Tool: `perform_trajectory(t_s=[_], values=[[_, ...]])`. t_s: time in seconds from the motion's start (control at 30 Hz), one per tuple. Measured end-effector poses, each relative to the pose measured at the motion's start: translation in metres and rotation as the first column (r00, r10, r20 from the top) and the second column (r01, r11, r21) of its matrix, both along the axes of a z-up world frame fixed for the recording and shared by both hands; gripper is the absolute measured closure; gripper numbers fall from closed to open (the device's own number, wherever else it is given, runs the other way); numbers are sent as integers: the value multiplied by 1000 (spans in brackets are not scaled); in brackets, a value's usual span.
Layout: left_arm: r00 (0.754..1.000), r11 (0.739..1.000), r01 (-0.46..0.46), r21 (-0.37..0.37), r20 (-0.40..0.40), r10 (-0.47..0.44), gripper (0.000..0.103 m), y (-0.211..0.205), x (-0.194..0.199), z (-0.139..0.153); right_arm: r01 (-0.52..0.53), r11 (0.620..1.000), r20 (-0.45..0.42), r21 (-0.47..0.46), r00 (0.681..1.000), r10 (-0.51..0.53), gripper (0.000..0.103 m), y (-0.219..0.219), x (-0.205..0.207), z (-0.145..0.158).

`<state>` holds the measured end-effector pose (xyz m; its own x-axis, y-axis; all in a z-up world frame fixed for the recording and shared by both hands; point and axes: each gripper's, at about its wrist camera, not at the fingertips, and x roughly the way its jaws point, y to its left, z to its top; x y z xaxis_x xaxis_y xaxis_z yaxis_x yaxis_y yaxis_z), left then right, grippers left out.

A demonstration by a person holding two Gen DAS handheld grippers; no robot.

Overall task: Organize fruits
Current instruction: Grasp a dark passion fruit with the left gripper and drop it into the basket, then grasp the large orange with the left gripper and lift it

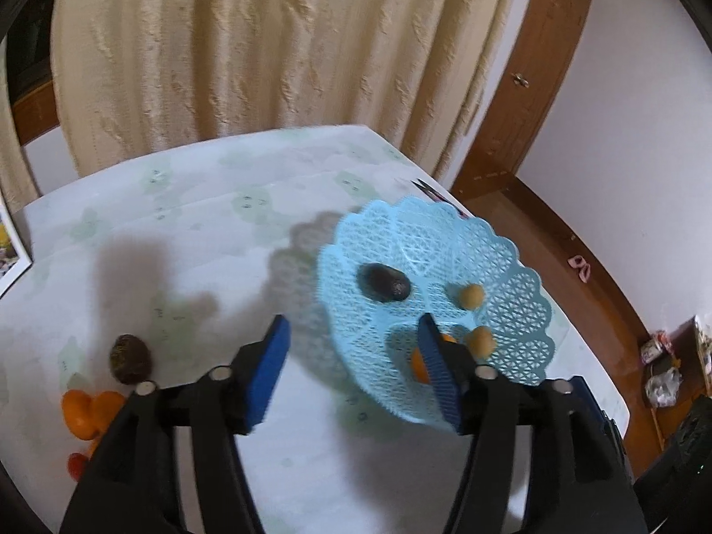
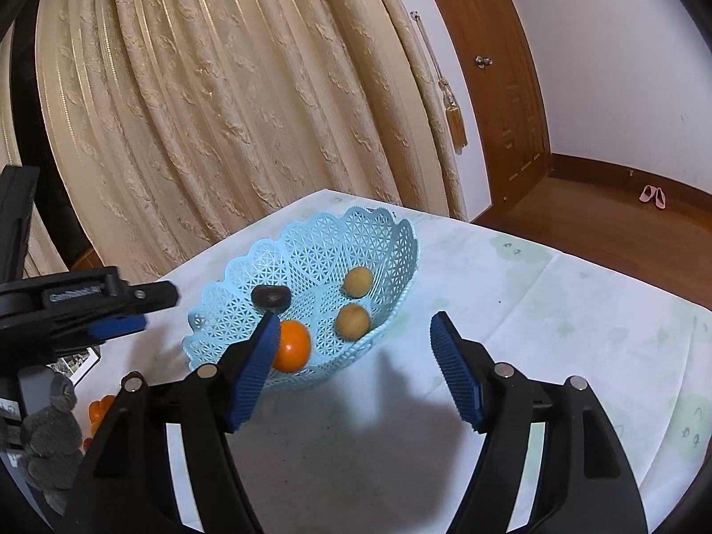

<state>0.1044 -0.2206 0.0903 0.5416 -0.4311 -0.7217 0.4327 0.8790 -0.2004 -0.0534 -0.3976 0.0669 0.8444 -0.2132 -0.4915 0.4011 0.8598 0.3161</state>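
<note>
A light blue lattice basket [image 1: 511, 307] [image 2: 311, 244] stands on the table. It holds a dark fruit [image 1: 383, 283] [image 2: 270, 297], two tan round fruits [image 1: 471, 296] [image 2: 358, 281] [image 2: 352, 321] and an orange [image 2: 291, 345] [image 1: 417, 365]. My left gripper [image 1: 351, 369] is open and empty above the basket's near left edge; it also shows in the right wrist view [image 2: 133, 307]. My right gripper [image 2: 353, 365] is open and empty just in front of the basket. A dark brown fruit [image 1: 130, 358], oranges [image 1: 86, 409] and a small red fruit [image 1: 75, 463] lie on the table at the left.
The table has a pale patterned cloth [image 2: 556, 311]. A beige curtain [image 1: 267, 44] hangs behind it. A wooden door [image 2: 503, 66] and wooden floor are on the right. A picture frame [image 1: 9, 258] lies at the table's left edge.
</note>
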Motion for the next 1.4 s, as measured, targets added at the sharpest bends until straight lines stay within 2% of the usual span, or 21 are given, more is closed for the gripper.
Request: perform_trajectory(t_s=[0.2,0.4,0.83,1.2,1.4], values=[[998,998,-66,2,-1,66,37,37,5,5,6,1000,4,1,1000,-6,32,0,-1,0],[991,991,-134,13,2,134,37,82,7,3,14,1000,4,-2,1000,-14,32,-1,-1,1],[948,949,-313,34,-50,314,37,189,9,-22,33,999,-2,-21,999,-33,32,2,-2,3],[941,949,-308,69,-125,314,36,198,13,-58,38,999,-12,-29,999,-39,32,4,0,2],[933,943,-327,64,-138,333,25,209,17,-66,36,999,-10,-29,999,-37,32,4,0,3]])
